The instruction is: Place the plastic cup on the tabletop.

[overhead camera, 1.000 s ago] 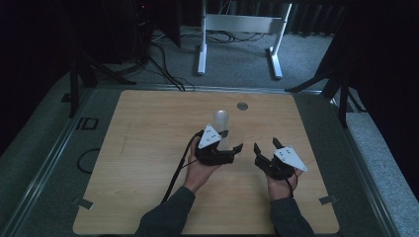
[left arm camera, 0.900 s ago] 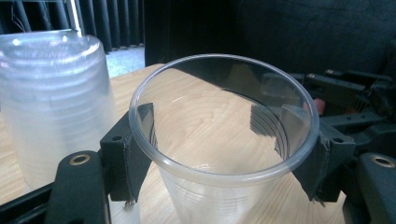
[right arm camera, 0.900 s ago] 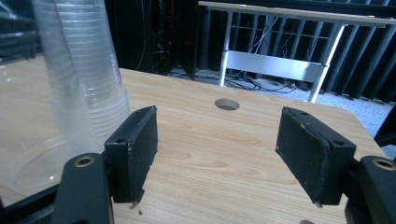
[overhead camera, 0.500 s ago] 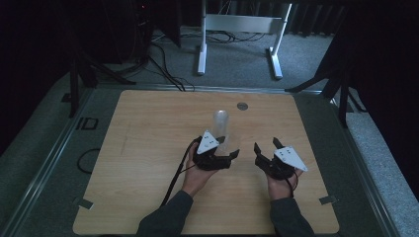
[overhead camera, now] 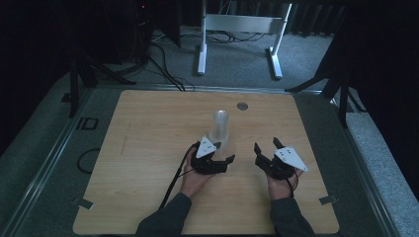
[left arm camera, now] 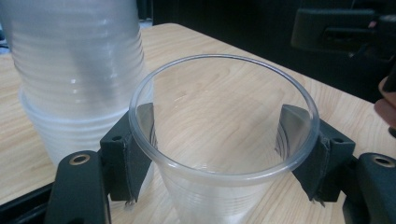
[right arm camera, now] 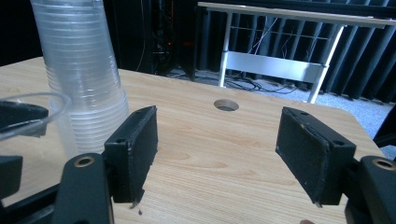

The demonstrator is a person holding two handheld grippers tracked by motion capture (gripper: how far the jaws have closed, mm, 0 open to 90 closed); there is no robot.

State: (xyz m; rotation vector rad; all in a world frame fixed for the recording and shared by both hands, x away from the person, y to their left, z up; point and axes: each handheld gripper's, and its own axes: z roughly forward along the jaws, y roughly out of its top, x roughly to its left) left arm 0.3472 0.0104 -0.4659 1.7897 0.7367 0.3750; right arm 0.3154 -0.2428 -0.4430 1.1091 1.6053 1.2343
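Wooden table with stacked clear plastic cups, one single cup, two hand-held grippers.

Wooden table [overhead camera: 148, 148]: light wood top with a round hole [overhead camera: 242, 105] near its far edge, standing on grey carpet; a white metal frame [overhead camera: 239, 29] stands on the floor beyond it. Stack of clear plastic cups [overhead camera: 219, 126]: upright near the table's centre, on the near side of the hole. Left gripper [overhead camera: 216, 154]: on the near side of the stack and close to it, jaws set on opposite sides of a single clear plastic cup [left arm camera: 219, 140] and touching its wall just under the rim; that cup stands mouth up, just beside the stack. Right gripper [overhead camera: 267, 145]: to the right of the stack and well apart from it, jaws spread wide with bare tabletop between them.
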